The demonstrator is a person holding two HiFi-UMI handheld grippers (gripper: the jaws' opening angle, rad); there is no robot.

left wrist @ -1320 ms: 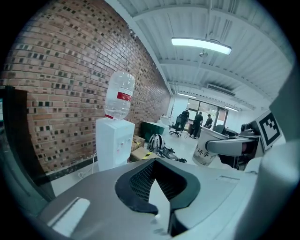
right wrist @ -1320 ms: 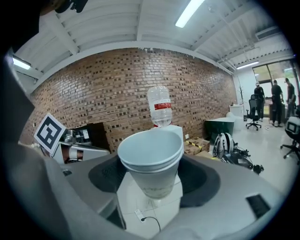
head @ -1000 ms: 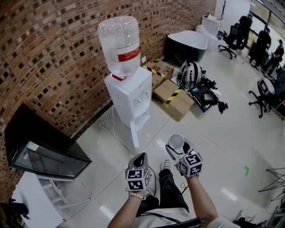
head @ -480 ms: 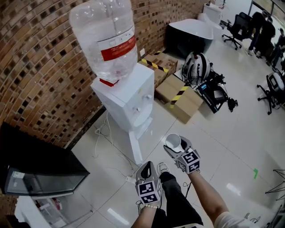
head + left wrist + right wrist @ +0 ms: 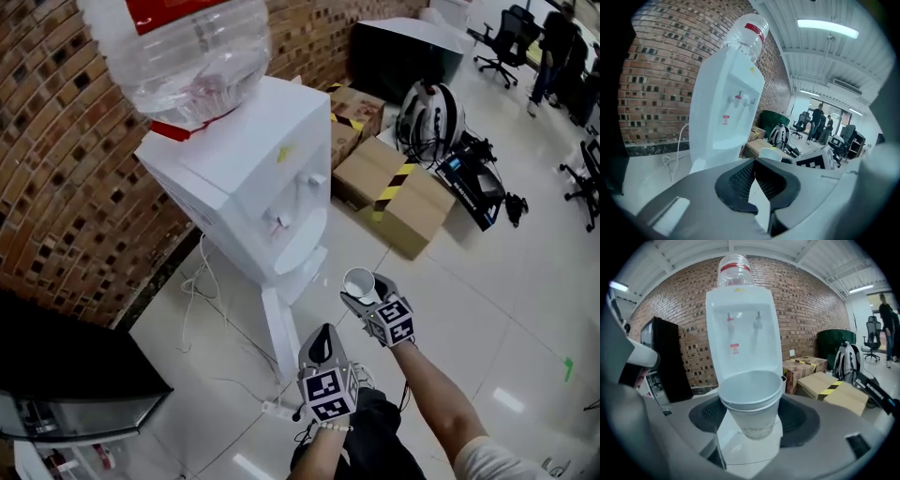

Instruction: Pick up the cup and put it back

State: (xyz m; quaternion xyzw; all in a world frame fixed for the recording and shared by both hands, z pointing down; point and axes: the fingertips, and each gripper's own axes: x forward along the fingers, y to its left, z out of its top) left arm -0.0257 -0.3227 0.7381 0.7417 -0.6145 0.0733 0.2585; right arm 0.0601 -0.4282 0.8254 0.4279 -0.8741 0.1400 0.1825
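**Item 1. Right claw** (image 5: 752,427) (image 5: 364,296): jaws set apart and clamped on the cup, one at each side of its lower wall. Held out in the air above the floor.

**Item 2. Cup** (image 5: 751,401) (image 5: 359,281): white, upright, mouth up, empty as far as can be seen. A second rim shows just under the first, as of two cups nested. It is carried in the right claw near the front of the water dispenser, not touching it. In the head view it lies at 5 o'clock of the dispenser's body.

**Item 3. Left claw** (image 5: 754,165) (image 5: 322,345): jaw tips together, nothing between them. In the head view it lies at 7 o'clock of the right claw, lower and nearer the person.

**Item 4. Water dispenser** (image 5: 253,183) (image 5: 740,333) (image 5: 724,112): white, floor-standing, at 11 o'clock of the right claw in the head view. Two taps (image 5: 743,324) sit above a recessed tray.

**Item 5. Bottle** (image 5: 187,56) (image 5: 735,269): clear, with a red label, inverted on top of the dispenser.

**Item 6. White cable** (image 5: 214,292): loose on the floor at the dispenser's foot.

**Item 7. Brick wall** (image 5: 56,187): behind the dispenser.

**Item 8. Black cabinet** (image 5: 66,375) (image 5: 665,357): against the wall, at 9 o'clock of the claws.

**Item 9. Cardboard boxes** (image 5: 398,192): with black-and-yellow tape, at 1 o'clock of the right claw.

**Item 10. White-and-black bag** (image 5: 431,112): just beyond the boxes.
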